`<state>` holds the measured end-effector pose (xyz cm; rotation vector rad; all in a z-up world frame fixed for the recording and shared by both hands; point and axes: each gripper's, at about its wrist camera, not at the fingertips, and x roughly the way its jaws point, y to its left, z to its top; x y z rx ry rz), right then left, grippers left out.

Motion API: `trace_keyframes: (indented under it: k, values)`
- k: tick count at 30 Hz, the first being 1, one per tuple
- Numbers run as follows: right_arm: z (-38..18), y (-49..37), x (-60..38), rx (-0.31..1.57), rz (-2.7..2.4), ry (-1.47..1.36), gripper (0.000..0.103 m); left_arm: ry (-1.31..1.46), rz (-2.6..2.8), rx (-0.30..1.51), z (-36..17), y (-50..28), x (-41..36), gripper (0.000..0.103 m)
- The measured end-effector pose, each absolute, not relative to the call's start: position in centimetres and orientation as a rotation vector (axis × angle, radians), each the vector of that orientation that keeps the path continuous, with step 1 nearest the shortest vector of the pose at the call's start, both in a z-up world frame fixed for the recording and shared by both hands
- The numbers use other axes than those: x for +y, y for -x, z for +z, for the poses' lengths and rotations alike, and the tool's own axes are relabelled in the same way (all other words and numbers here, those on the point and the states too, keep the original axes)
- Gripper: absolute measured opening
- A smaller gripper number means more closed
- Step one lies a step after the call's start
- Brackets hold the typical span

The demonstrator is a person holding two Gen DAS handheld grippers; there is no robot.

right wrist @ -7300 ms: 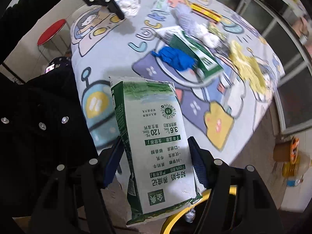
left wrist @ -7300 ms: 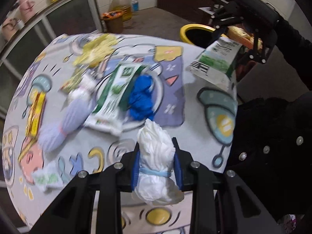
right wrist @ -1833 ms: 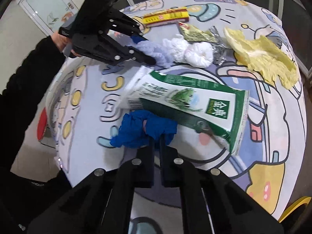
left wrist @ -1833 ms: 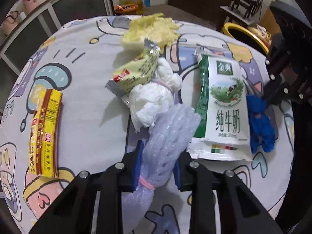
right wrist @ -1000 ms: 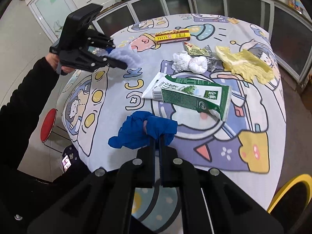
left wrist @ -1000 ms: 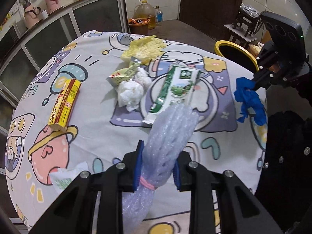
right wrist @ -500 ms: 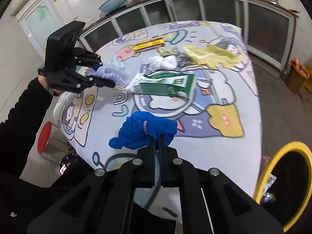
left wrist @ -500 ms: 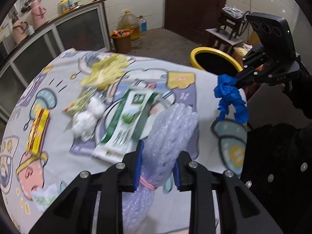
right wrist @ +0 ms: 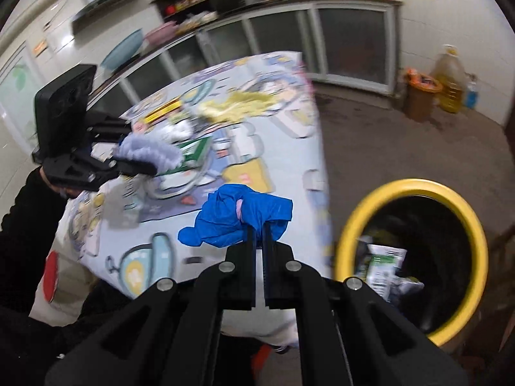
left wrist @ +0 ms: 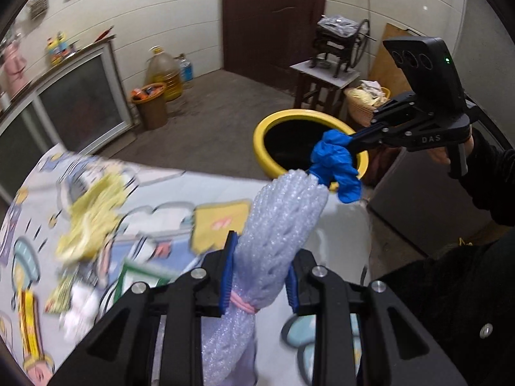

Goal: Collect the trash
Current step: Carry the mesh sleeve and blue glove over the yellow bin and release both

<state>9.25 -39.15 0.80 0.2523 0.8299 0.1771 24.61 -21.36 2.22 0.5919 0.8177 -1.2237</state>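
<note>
left claw (left wrist: 257, 276) clamped on a purple bubble wrap bundle (left wrist: 276, 225) above the counter (left wrist: 135, 199) edge, right claw (right wrist: 260, 225) pinched tight on a crumpled blue glove (right wrist: 238, 222), yellow-rimmed bin (right wrist: 450, 199) just right of it, cartons already inside, blurry wrappers further back

The bubble wrap roll (left wrist: 283, 225) is looking knobbly and translucent, the blue glove (right wrist: 238, 222) thin and rubbery, the yellow bin (right wrist: 415, 186) rim smooth and glossy.
</note>
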Motion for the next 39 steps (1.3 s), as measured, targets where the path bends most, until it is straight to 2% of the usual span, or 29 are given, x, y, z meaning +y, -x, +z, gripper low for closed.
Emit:
trace_keyframes:
  k: [17, 31, 39]
  values:
    - [-3.2, -5.4, -50.2, 0.828, -0.159, -0.371, 0.004, -0.638, -1.382, 0.816, -0.7, -21.3, -37.2, 0.026]
    - [-7.8, -4.9, -56.2, 0.905, -0.288, -0.566, 0.004, -0.687, -1.273, 0.871, -4.3, -20.9, -43.1, 0.026]
    - [-8.2, -5.0, -57.3, 0.921, -0.320, -0.593, 0.005, -0.660, -1.285, 0.904, -5.0, -21.1, -45.0, 0.028]
